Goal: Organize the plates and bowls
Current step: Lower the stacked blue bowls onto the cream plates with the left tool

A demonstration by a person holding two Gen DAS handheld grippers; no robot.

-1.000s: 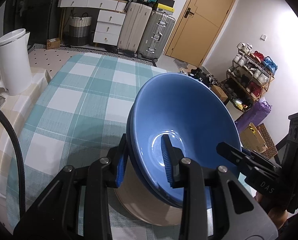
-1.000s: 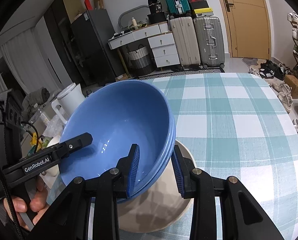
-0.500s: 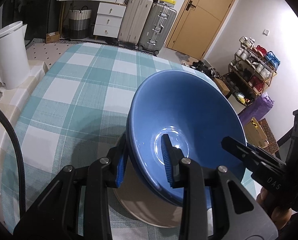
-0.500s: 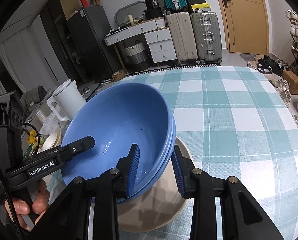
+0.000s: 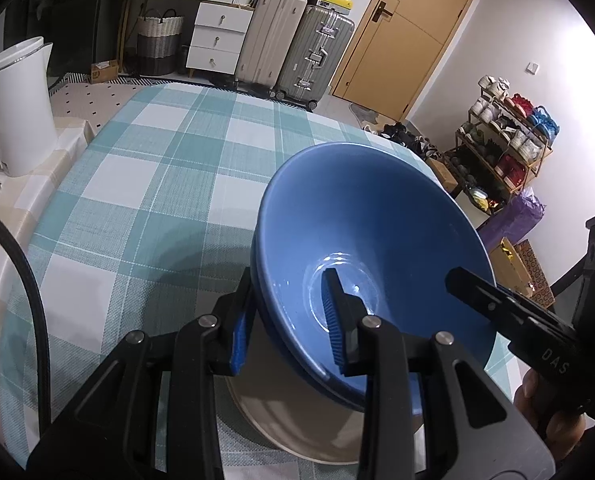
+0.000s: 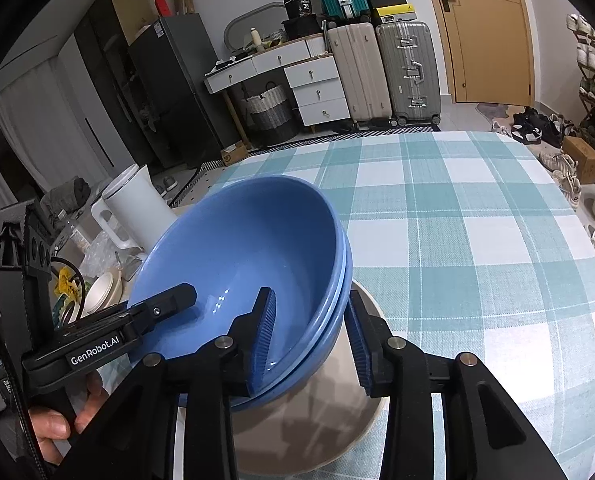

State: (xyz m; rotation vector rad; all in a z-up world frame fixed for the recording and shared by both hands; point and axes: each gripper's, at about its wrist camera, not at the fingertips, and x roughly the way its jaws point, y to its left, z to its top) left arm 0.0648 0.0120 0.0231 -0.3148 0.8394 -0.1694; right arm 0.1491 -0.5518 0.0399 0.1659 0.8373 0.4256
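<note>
2 sets of jaws straddle the rim: the left gripper (image 5: pixel 287 304) clamps the nested blue bowls (image 5: pixel 369 232); the right gripper (image 6: pixel 311 312) has just been loosening, rim between. The bowls seem to rest on the beige plate (image 5: pixel 297 432) on the checked worktop (image 5: pixel 137 184) (glazed, slippery, breakable; take them by the rim).

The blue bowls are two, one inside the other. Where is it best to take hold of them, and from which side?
Take the rim, from the side nearest your hand, one finger inside and one outside. The bowls are too wide to span and their walls slope, but the doubled rim looks thin enough to pinch. The left gripper holds them so.
</note>
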